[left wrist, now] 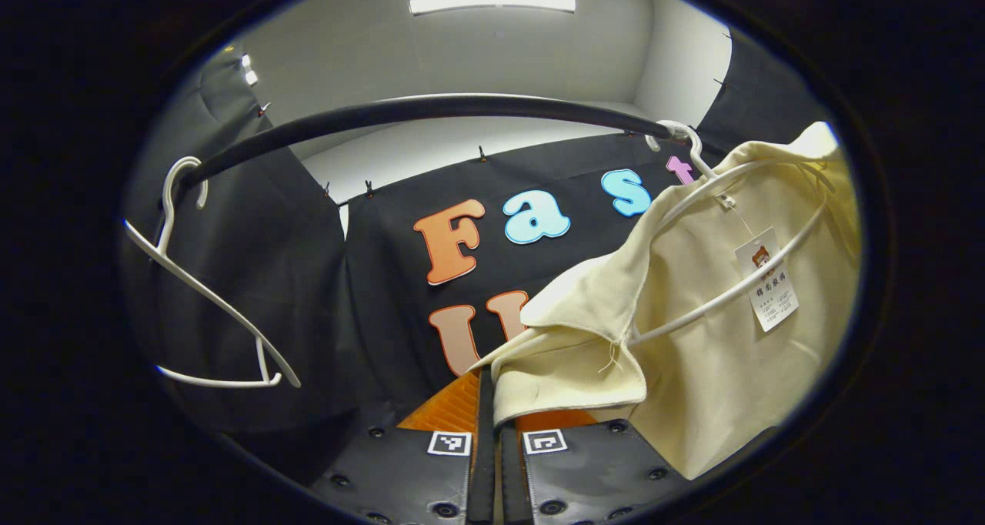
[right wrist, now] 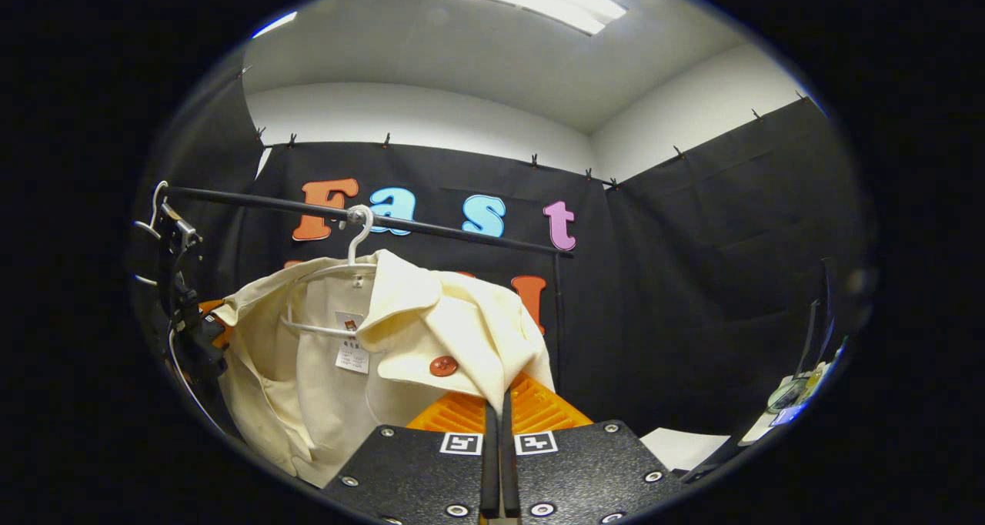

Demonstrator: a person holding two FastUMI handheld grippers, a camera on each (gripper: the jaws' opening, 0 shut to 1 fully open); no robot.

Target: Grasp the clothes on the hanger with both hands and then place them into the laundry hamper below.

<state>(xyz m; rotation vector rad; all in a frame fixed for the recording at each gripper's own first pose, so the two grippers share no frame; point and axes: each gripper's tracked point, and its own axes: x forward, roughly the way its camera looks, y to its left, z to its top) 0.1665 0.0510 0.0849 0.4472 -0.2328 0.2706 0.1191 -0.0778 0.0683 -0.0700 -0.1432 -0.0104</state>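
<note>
A cream shirt [left wrist: 716, 340] hangs on a white hanger [left wrist: 731, 286] hooked over the black rail [left wrist: 415, 113]. My left gripper [left wrist: 492, 406] is shut on the folded front edge of the shirt, which is pulled out to the left of the hanger. In the right gripper view the same shirt [right wrist: 323, 363] hangs from the rail [right wrist: 431, 229], with a brown button [right wrist: 443, 366] on its flap. My right gripper [right wrist: 499, 409] is shut on the lower tip of that flap. The left gripper [right wrist: 188, 317] shows at the shirt's far side.
An empty white hanger [left wrist: 208, 294] hangs tilted at the left end of the rail. A white surface [right wrist: 685, 444] with small objects [right wrist: 793, 394] lies low at the right. Black cloth walls close the booth behind and on both sides.
</note>
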